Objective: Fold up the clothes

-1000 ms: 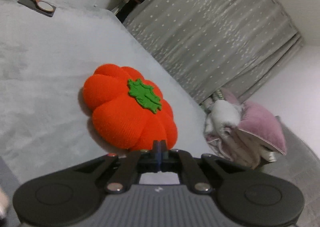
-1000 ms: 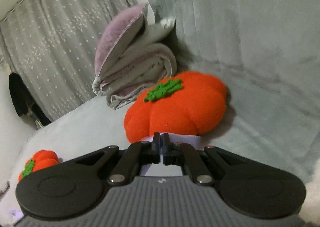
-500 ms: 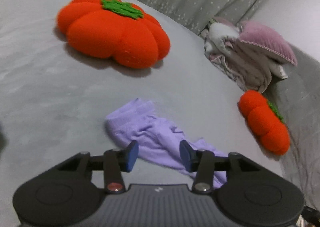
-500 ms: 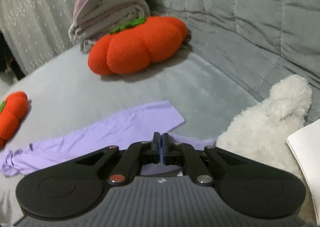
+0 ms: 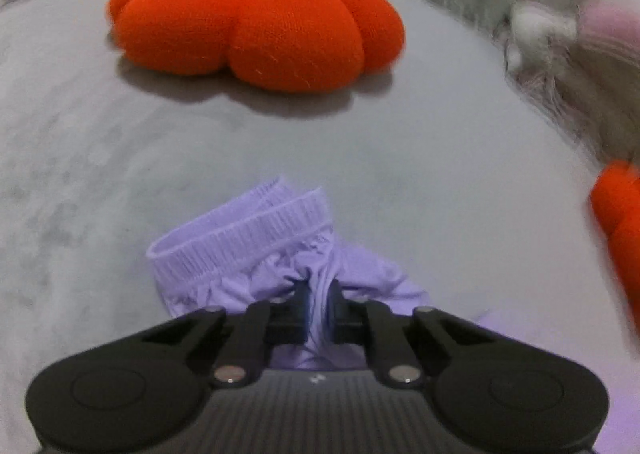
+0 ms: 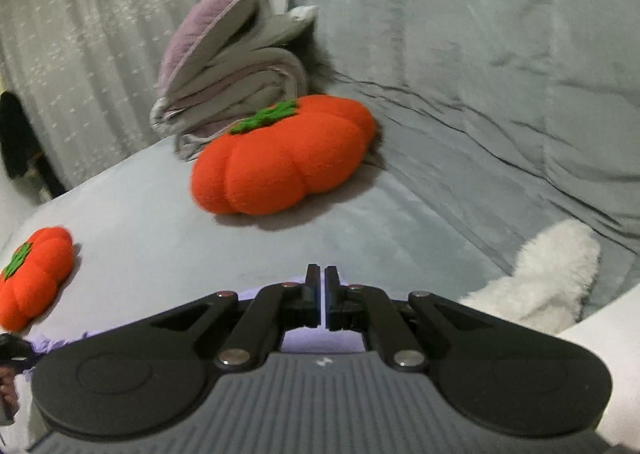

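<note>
Garment [image 5: 240, 254] is bunching between left gripper [image 5: 318, 308] pads, just closed — only the right-wrist view is showing right gripper [image 6: 322, 296] pressed together, empty.

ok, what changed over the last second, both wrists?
The left gripper swung down from the pumpkin cushion to the purple garment; its jaws opened, have just been closing, and now pinch the fabric behind the ribbed cuff. The right gripper dipped toward the garment's other end, jaws shut throughout; whether it holds fabric is hidden. Both cushions, the folded blankets and the white plush lie unmoved.
</note>
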Available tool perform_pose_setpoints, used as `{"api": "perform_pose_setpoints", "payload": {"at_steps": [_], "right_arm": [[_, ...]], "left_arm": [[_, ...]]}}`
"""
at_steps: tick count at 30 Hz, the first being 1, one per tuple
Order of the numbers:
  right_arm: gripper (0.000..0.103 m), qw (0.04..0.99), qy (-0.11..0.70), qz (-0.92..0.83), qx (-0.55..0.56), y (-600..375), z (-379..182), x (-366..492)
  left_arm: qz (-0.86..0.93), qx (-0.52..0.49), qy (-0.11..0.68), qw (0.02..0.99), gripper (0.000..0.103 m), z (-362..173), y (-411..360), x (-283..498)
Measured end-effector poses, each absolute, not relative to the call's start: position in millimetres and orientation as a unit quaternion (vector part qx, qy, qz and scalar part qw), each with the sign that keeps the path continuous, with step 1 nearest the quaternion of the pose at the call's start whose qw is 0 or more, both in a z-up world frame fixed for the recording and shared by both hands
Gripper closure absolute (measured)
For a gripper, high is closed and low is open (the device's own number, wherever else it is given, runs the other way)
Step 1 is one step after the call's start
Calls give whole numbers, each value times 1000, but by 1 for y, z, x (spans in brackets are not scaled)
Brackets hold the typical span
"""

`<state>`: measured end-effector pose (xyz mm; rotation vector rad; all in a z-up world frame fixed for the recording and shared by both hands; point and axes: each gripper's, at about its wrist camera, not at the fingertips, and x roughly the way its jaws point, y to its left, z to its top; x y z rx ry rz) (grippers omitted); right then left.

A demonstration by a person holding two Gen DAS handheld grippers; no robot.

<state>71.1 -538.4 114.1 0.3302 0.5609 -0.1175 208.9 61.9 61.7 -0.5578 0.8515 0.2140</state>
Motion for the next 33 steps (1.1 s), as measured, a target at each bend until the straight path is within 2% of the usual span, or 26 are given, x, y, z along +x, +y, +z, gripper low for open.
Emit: {"api": "perform_pose_setpoints", "payload": {"at_steps": [6,9,12,17,20,23,25,26,27,28,33], "right_arm": [[101,937,303,-32,173,-529,98,90],[88,916,361,-2,175,-496,69,95],[71,896,402,14,187,-472,41,89],[71,883,424,4,201,-460,18,81],[65,880,447,-39,157,-452,10,94],[64,889,441,-48,115,-438,0,94],[62,895,423,-47,131,-439,-1,94],[66,898,419,-51,124,-439,-3,97],[87,900,415,-54,118,-438,-4,101],[101,903,412,-57,110,-438,-5,104],[101,922,362,-46,131,-449,35,89]], "left_arm": [[44,-327,346,878,96,101,109,154],[27,-357,325,875,99,104,129,119],[26,-378,306,873,99,104,147,87],[26,-376,313,872,99,97,164,39],[26,-383,316,868,99,87,168,18],[35,-385,315,867,99,80,174,10],[40,-383,313,868,99,78,178,9],[41,-383,310,869,99,79,179,9],[42,-383,306,870,99,81,180,9],[42,-384,303,871,99,83,181,9],[35,-388,299,871,99,91,190,-7]]}}
